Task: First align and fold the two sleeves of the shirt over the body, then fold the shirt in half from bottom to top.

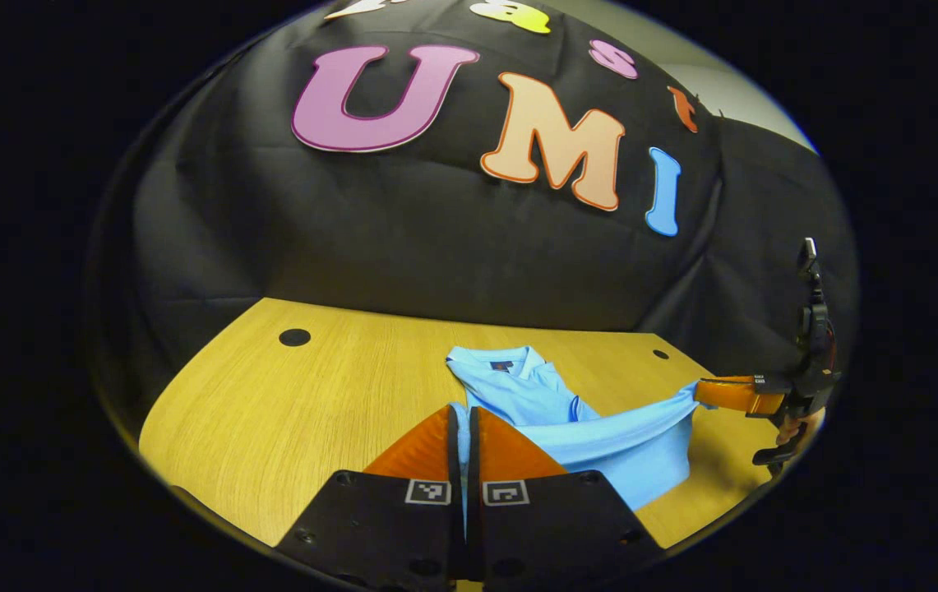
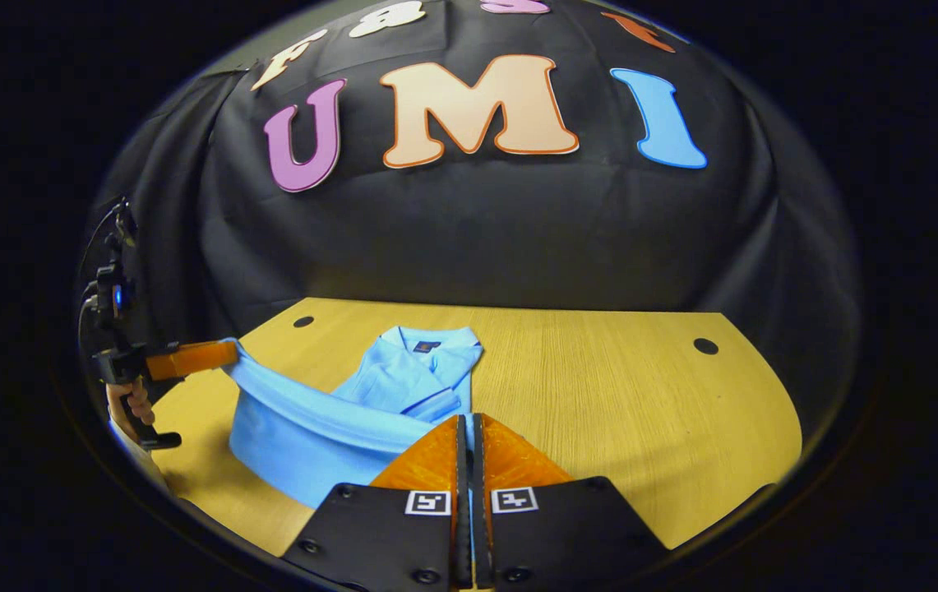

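left tongs (image 1: 464, 427) are seen clenched on the blue shirt (image 1: 600, 448) hem in the left gripper view, with the right tongs (image 1: 703, 393) gripping its far corner. right gripper view: right tongs (image 2: 469, 436) clamped on the hem, shirt lifted over the surface (image 2: 641, 411).

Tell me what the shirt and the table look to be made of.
Shirt: soft matte knit fabric, probably cotton or a blend; it drapes and sags between both grippers. Table: wood or wood-look laminate, with fine straight grain lines and a smooth, faintly shiny top.
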Action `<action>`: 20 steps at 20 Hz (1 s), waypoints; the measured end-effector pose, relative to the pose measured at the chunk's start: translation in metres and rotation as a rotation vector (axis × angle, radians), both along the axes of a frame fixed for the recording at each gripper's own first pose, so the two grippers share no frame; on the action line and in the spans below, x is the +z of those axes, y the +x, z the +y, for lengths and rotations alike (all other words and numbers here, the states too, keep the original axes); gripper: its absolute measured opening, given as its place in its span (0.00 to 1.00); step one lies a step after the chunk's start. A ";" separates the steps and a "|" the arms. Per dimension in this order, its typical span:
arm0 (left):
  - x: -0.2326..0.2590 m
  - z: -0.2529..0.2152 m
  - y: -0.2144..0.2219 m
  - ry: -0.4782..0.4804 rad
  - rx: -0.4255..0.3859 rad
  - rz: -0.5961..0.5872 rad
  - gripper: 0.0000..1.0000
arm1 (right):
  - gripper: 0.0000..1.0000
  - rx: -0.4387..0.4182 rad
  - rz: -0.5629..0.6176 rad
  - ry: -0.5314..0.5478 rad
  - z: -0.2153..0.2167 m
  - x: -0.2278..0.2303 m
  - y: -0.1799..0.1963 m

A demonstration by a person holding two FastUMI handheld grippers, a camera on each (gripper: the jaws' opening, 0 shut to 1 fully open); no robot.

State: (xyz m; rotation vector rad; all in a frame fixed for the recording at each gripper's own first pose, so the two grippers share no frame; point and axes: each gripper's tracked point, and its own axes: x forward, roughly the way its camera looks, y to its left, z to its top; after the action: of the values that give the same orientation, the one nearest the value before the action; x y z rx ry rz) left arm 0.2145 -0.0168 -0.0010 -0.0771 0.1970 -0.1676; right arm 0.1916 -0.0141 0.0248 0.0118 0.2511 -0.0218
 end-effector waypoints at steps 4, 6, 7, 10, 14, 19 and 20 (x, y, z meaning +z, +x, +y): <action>0.011 0.011 0.042 -0.063 0.058 -0.019 0.00 | 0.04 -0.030 -0.024 0.044 0.003 0.015 0.046; 0.018 0.018 0.063 -0.088 0.091 -0.035 0.00 | 0.03 -0.055 -0.050 0.073 0.002 0.023 0.067; 0.020 0.021 0.073 -0.098 0.108 -0.035 0.00 | 0.03 -0.070 -0.060 0.089 0.001 0.025 0.078; 0.012 0.033 0.105 -0.112 0.163 -0.017 0.00 | 0.04 -0.092 -0.057 0.127 -0.002 0.022 0.109; -0.015 0.038 0.139 -0.113 0.192 0.028 0.00 | 0.04 -0.106 -0.011 0.122 -0.007 -0.009 0.141; -0.034 0.036 0.154 -0.076 0.191 0.066 0.00 | 0.05 -0.121 0.015 0.158 -0.021 -0.030 0.162; -0.032 0.036 0.155 -0.070 0.188 0.064 0.00 | 0.06 -0.122 0.015 0.161 -0.023 -0.031 0.163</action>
State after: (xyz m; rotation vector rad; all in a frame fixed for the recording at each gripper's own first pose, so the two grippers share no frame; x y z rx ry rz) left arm 0.3692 0.0188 -0.0329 -0.1696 0.2467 0.0152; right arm 0.3548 -0.0373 -0.0058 0.1876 0.2663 -0.1229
